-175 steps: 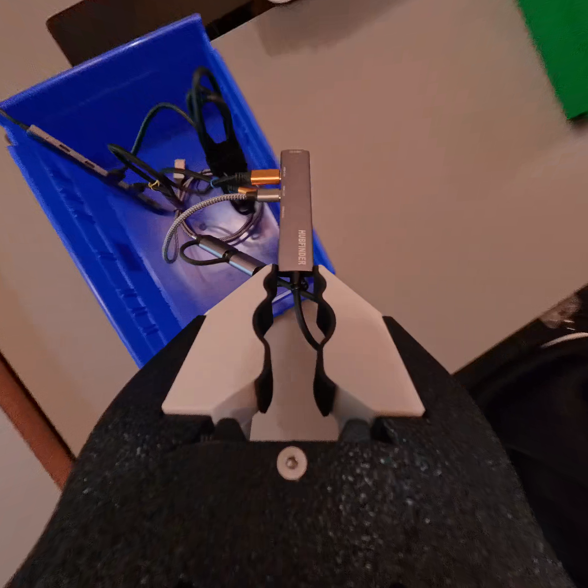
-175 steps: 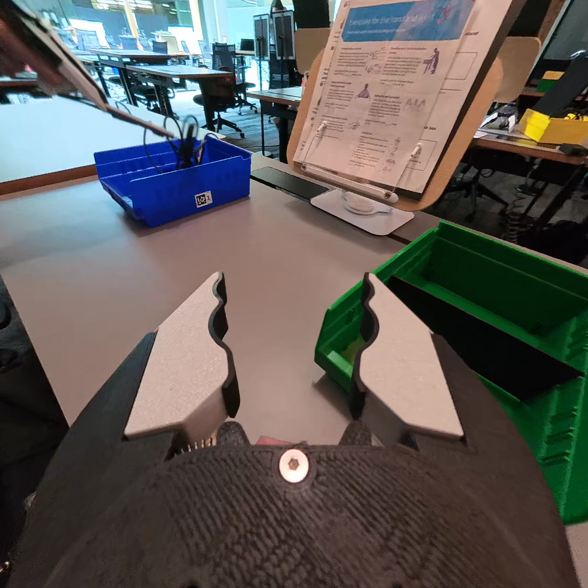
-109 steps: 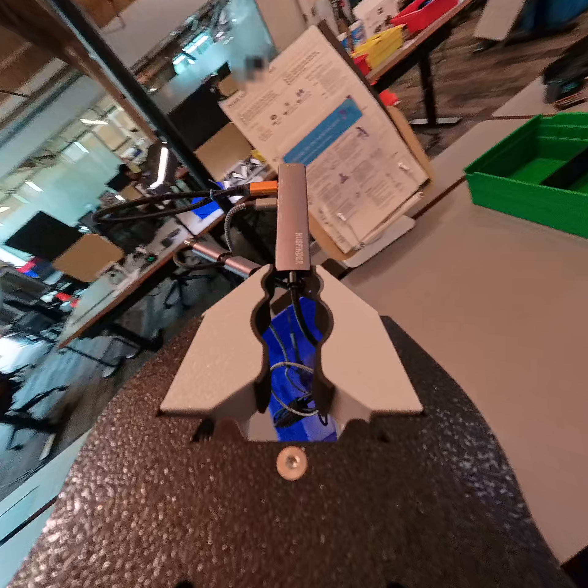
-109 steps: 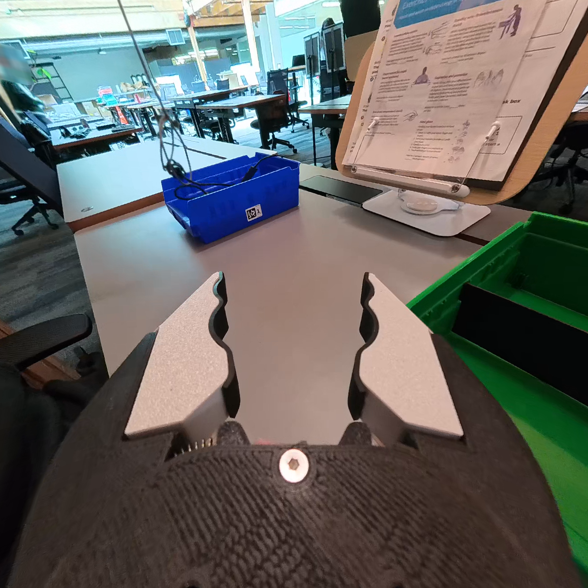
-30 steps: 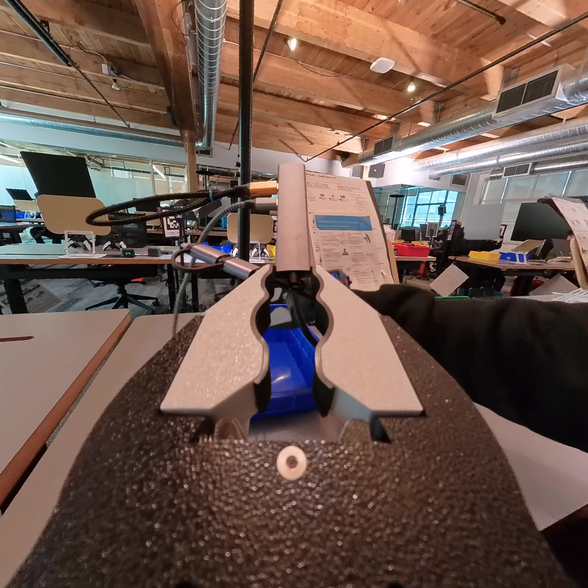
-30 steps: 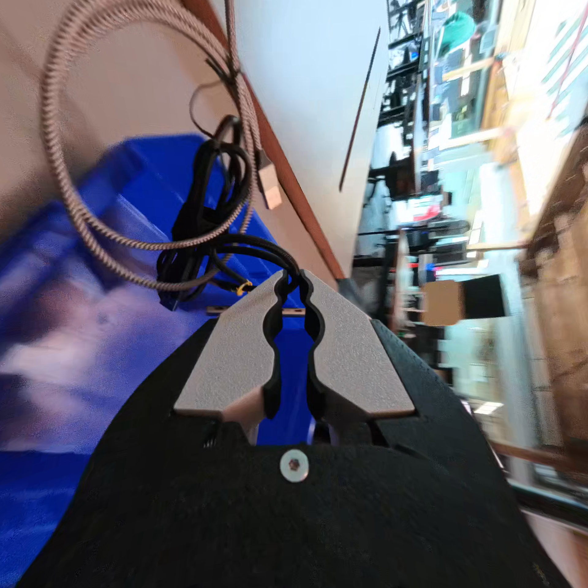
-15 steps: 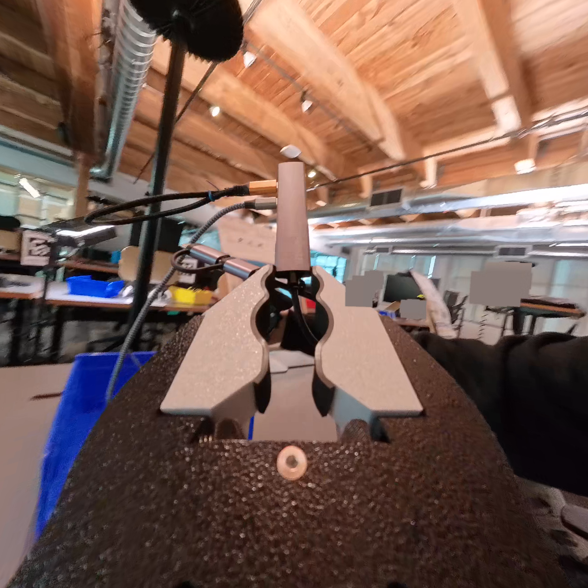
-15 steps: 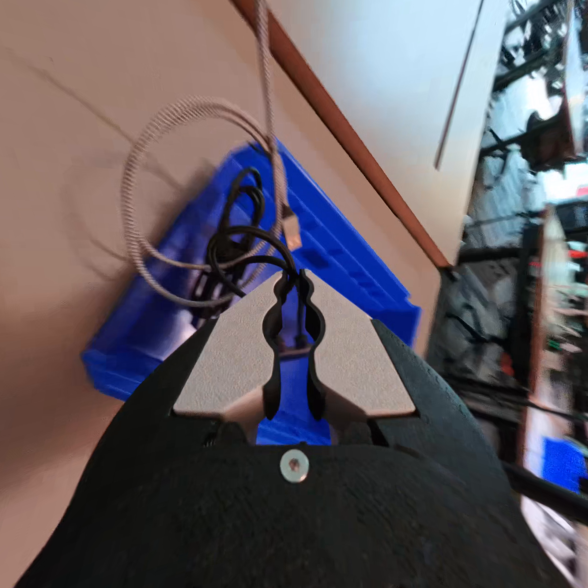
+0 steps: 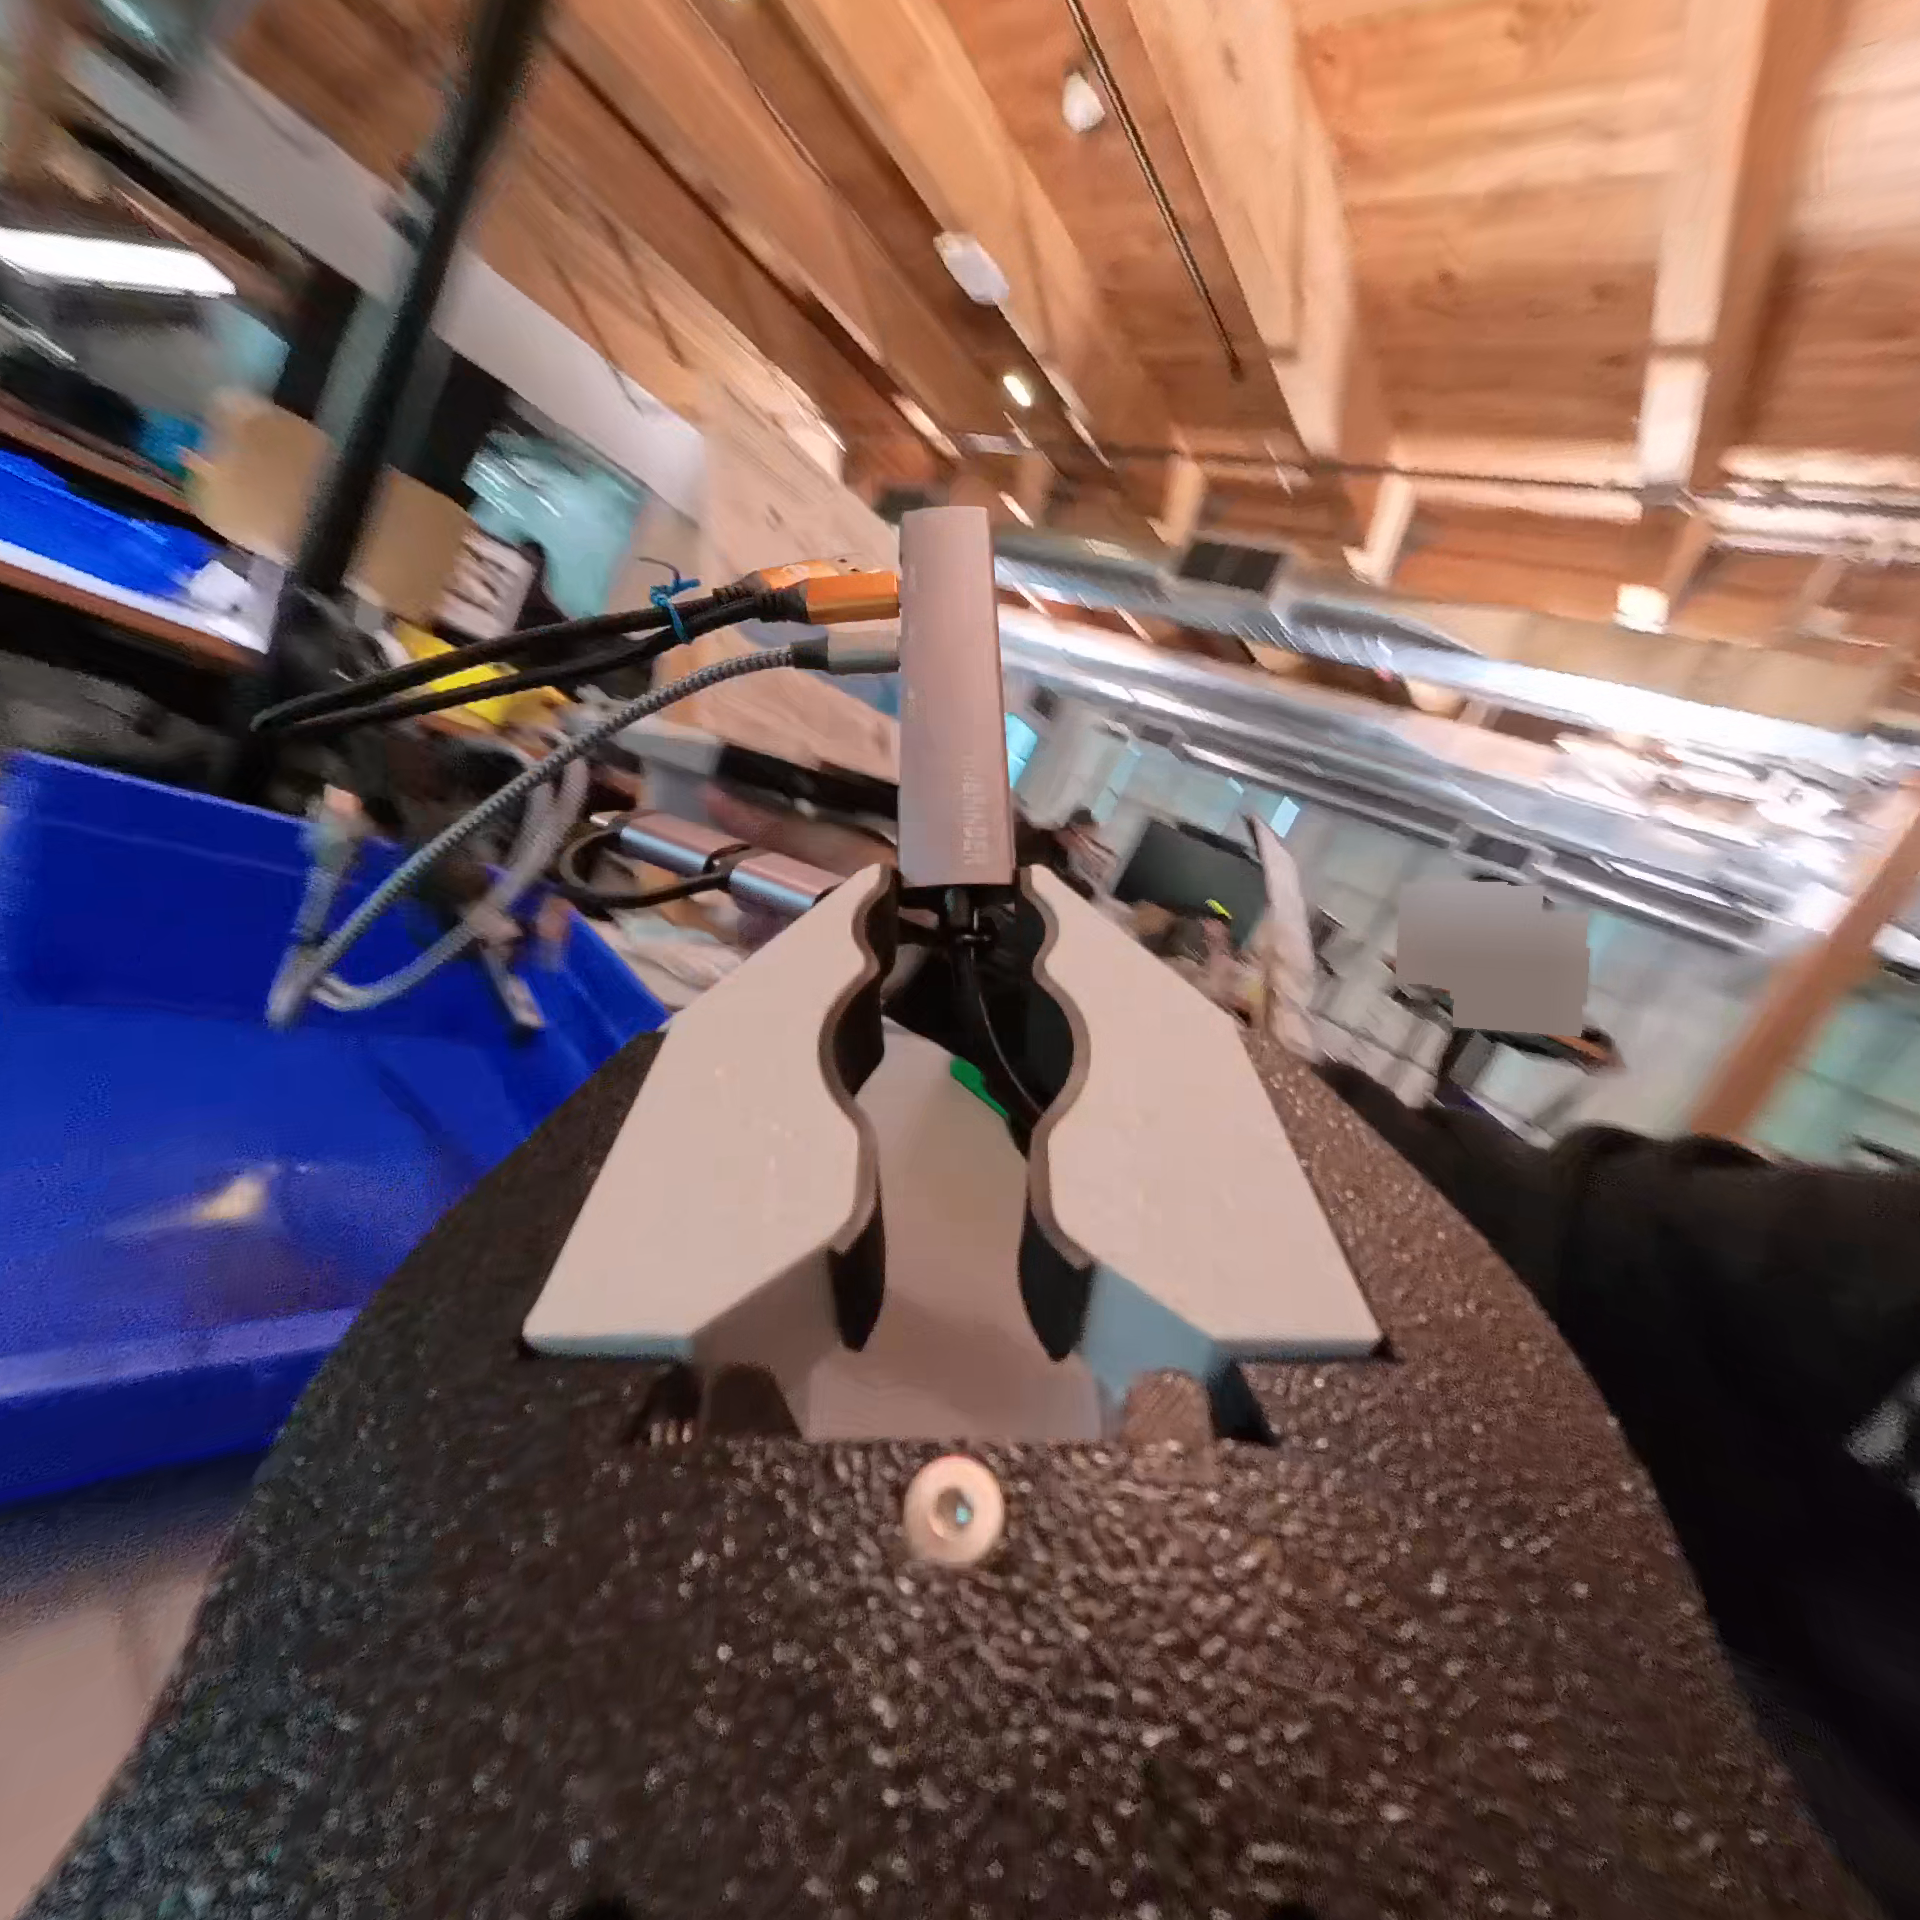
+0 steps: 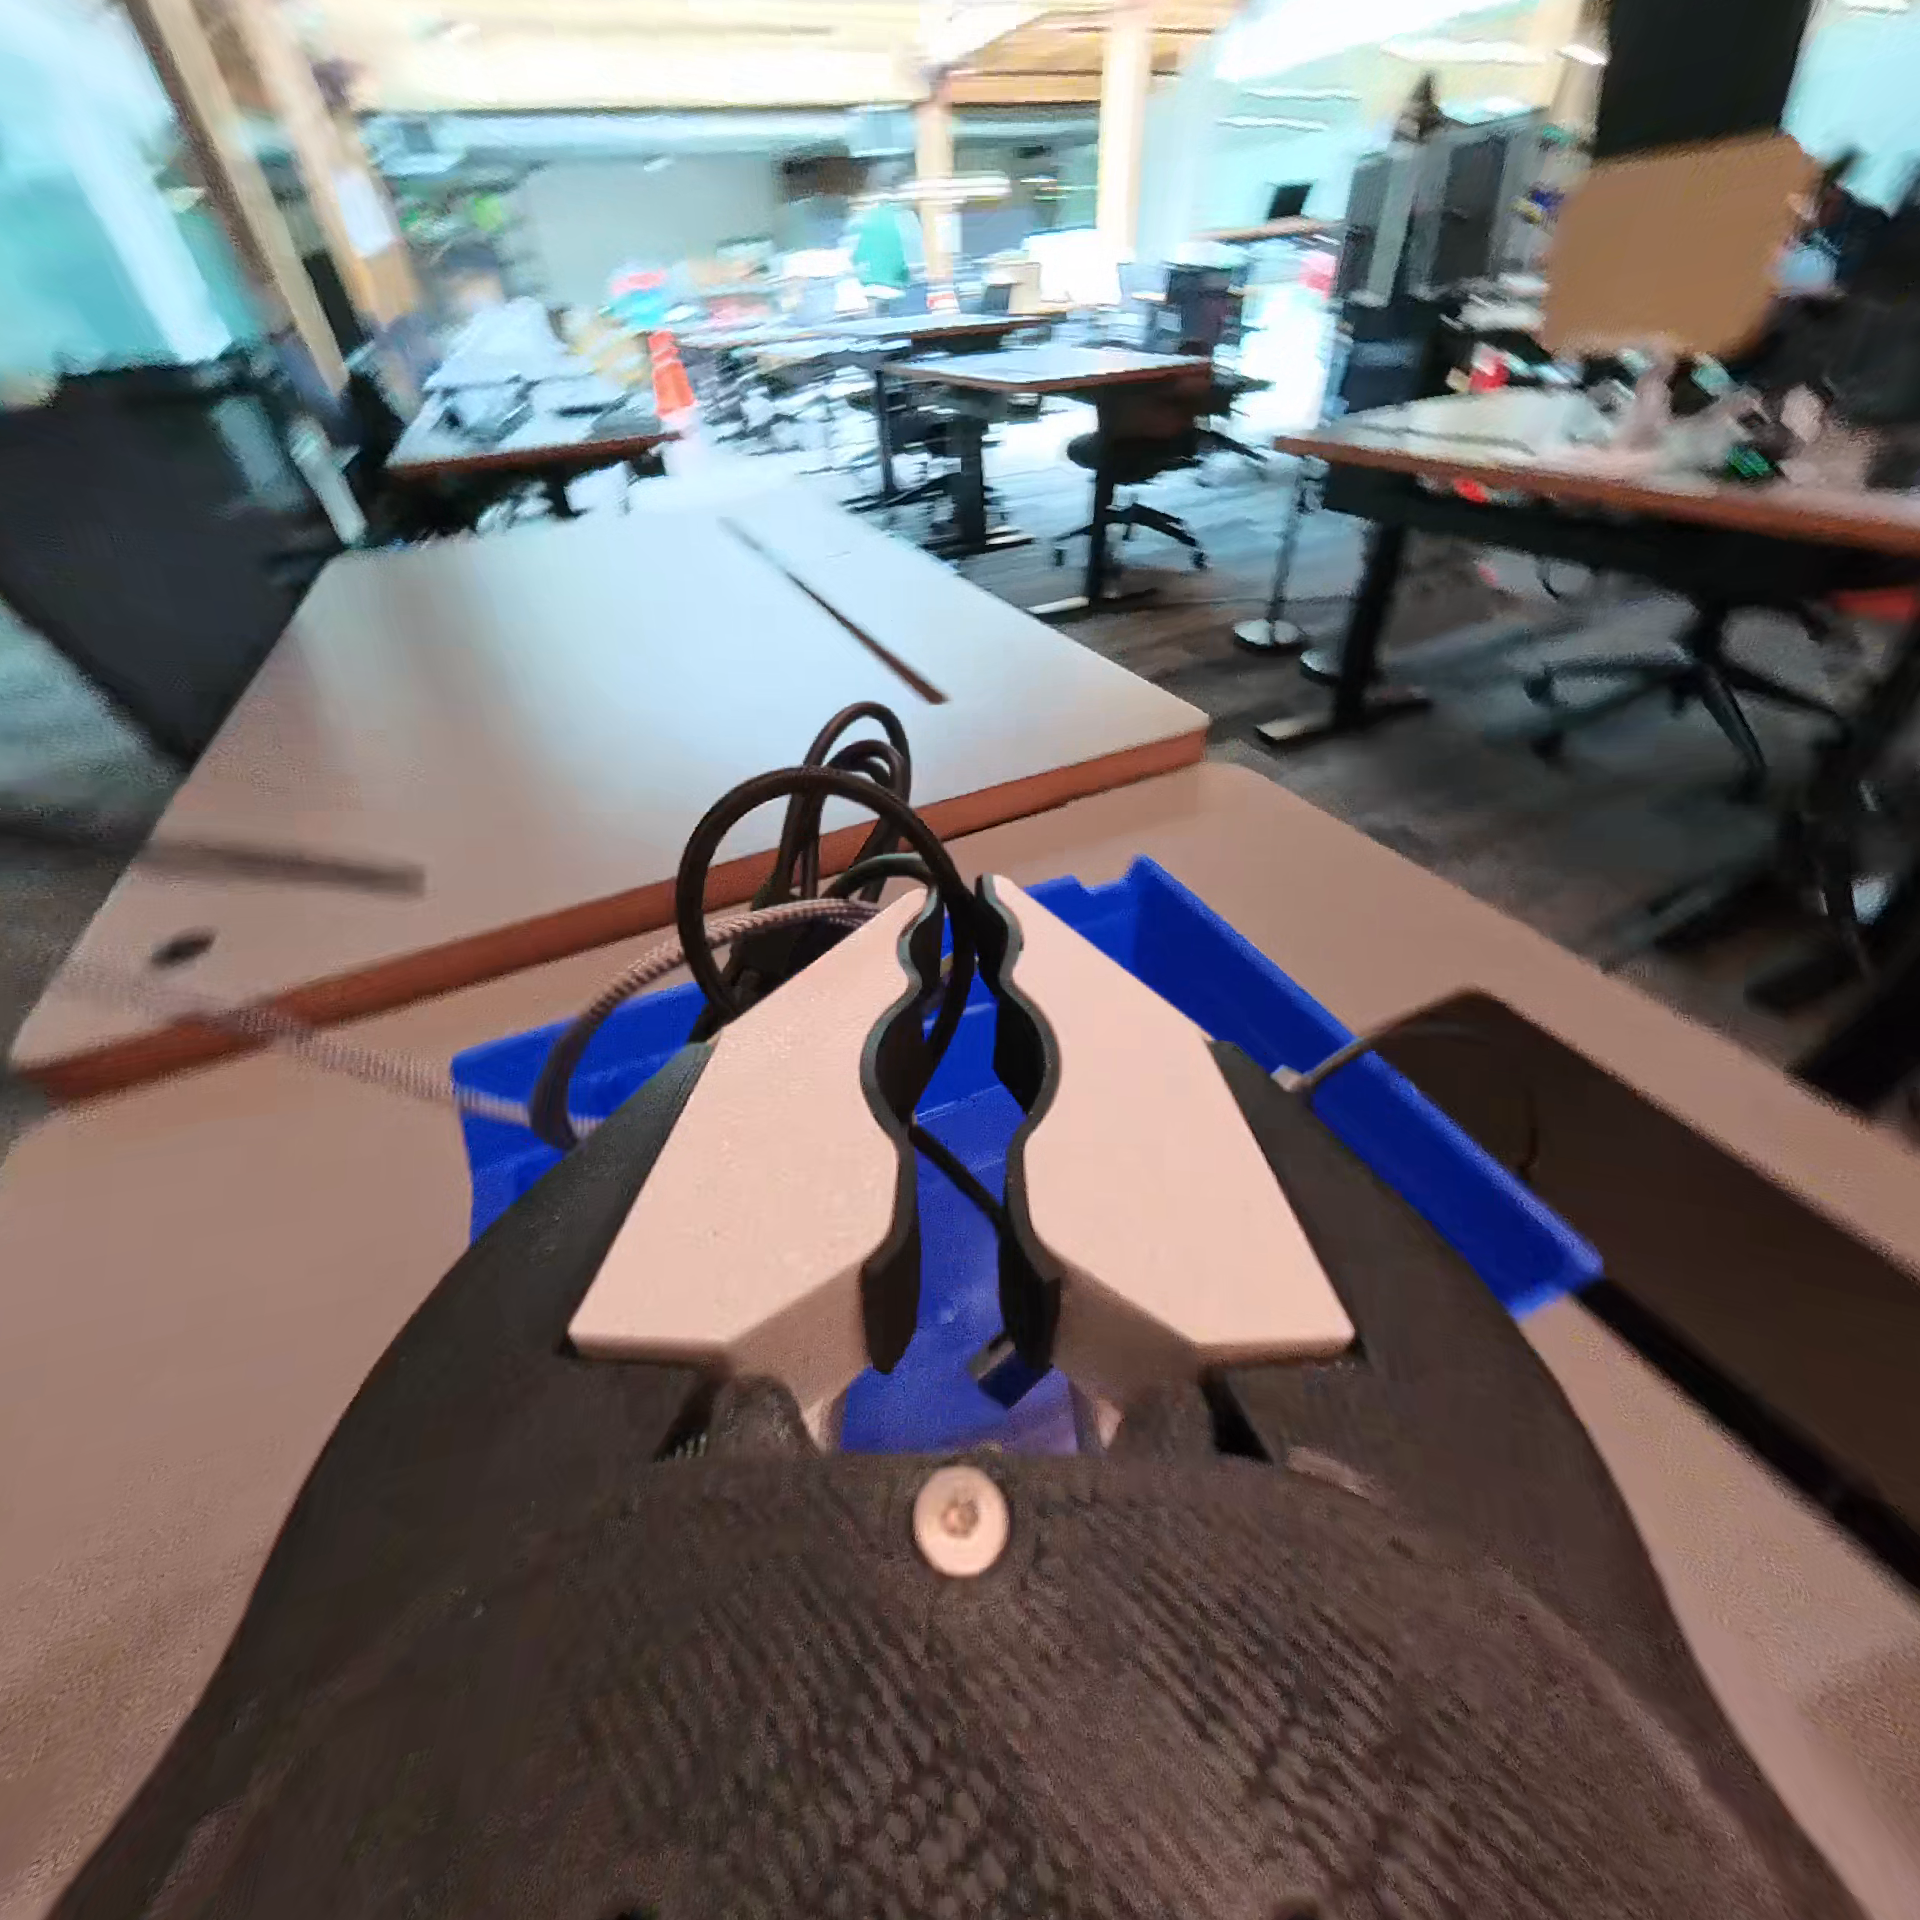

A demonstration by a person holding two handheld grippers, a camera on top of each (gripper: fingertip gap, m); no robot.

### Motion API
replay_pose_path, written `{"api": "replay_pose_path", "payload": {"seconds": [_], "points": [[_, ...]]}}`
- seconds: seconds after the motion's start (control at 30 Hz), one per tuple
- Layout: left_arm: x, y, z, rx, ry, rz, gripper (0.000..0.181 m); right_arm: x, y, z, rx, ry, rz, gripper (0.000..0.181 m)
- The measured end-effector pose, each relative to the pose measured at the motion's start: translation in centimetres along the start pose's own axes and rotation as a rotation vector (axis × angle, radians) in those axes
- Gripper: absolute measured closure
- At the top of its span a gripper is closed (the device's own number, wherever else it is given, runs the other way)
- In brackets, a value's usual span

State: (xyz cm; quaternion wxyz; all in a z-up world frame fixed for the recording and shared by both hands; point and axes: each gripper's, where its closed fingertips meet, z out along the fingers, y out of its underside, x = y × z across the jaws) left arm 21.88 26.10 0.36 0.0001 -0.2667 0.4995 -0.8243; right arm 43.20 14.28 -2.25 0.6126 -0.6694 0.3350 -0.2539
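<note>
Upright, grey hub (image 9: 954,717) pinched in left gripper (image 9: 956,896), long axis vertical

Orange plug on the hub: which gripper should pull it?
Probably right. The left gripper is shut on the hub, bracing it; the right gripper already pinches a black cable, whether the orange plug's is unclear.

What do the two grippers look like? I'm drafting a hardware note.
Both match: the left gripper and right gripper have pale grey wedge-shaped fingers with wavy black inner pads, on a black textured body with one silver screw. A black sleeve shows alongside.
</note>
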Motion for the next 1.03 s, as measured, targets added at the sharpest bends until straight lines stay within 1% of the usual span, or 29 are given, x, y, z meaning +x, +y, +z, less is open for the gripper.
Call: {"api": "replay_pose_path", "payload": {"seconds": [0.03,0.1,0.17,0.2,0.27,0.33,0.4,0.5,0.6,0.63,0.67,0.7,0.73,0.77,0.83,0.9,0.97,1.0,1.03], "points": [[0.3,1.2,0.7,-0.054,0.036,-0.022,0.161,1.0,0.4,0.0,0.004,0.047,0.077,0.177],[0.1,3.3,1.5,-0.162,0.032,-0.048,0.161,1.9,1.0,0.0,0.028,0.06,0.242,0.177],[-0.3,4.3,1.2,-0.239,0.0,-0.041,0.161,2.9,2.2,0.0,0.01,0.071,0.409,0.177],[-0.1,4.3,0.6,-0.263,0.005,-0.038,0.161,3.1,2.8,0.0,-0.007,0.067,0.446,0.177],[0.4,2.9,-0.9,-0.248,0.006,-0.029,0.161,3.7,3.4,-0.1,-0.013,0.079,0.444,0.177],[1.1,0.7,-2.7,-0.187,-0.016,0.005,0.161,3.9,3.3,-0.2,0.003,0.078,0.444,0.177],[1.5,-1.9,-4.7,-0.107,-0.085,0.055,0.161,4.3,2.9,-0.3,0.038,0.074,0.468,0.177],[2.7,-5.4,-7.0,0.031,-0.175,0.142,0.162,4.4,3.1,-0.4,0.035,0.072,0.472,0.177],[5.3,-8.6,-8.3,0.198,-0.185,0.241,0.161,4.3,3.3,-0.4,0.03,0.081,0.457,0.178],[6.4,-9.2,-8.5,0.234,-0.174,0.276,0.161,5.0,3.8,-0.5,0.006,0.128,0.444,0.178],[7.4,-9.3,-8.3,0.235,-0.15,0.302,0.162,5.2,4.1,-0.5,-0.003,0.144,0.424,0.178],[8.3,-8.3,-7.5,0.167,-0.102,0.317,0.161,4.8,4.1,-0.4,-0.002,0.103,0.422,0.178],[9.0,-6.2,-6.4,0.041,-0.029,0.319,0.161,4.0,4.2,-0.3,-0.011,0.042,0.44,0.178],[9.5,-3.9,-5.3,-0.085,0.042,0.313,0.161,3.6,4.7,-0.2,-0.036,0.018,0.46,0.178],[9.8,0.2,-3.2,-0.283,0.126,0.325,0.161,3.3,5.5,-0.2,-0.093,0.015,0.452,0.173],[9.8,5.3,-1.5,-0.523,0.192,0.367,0.161,2.8,4.6,-0.7,-0.087,-0.019,0.441,0.168],[9.4,10.1,-0.1,-0.724,0.234,0.431,0.161,2.8,3.3,-1.9,-0.092,-0.044,0.385,0.161],[9.0,12.1,0.6,-0.805,0.231,0.448,0.161,2.5,3.0,-2.6,-0.121,-0.076,0.318,0.146],[8.4,13.9,1.3,-0.871,0.221,0.46,0.161,1.9,2.8,-3.5,-0.159,-0.13,0.249,0.121]]}}
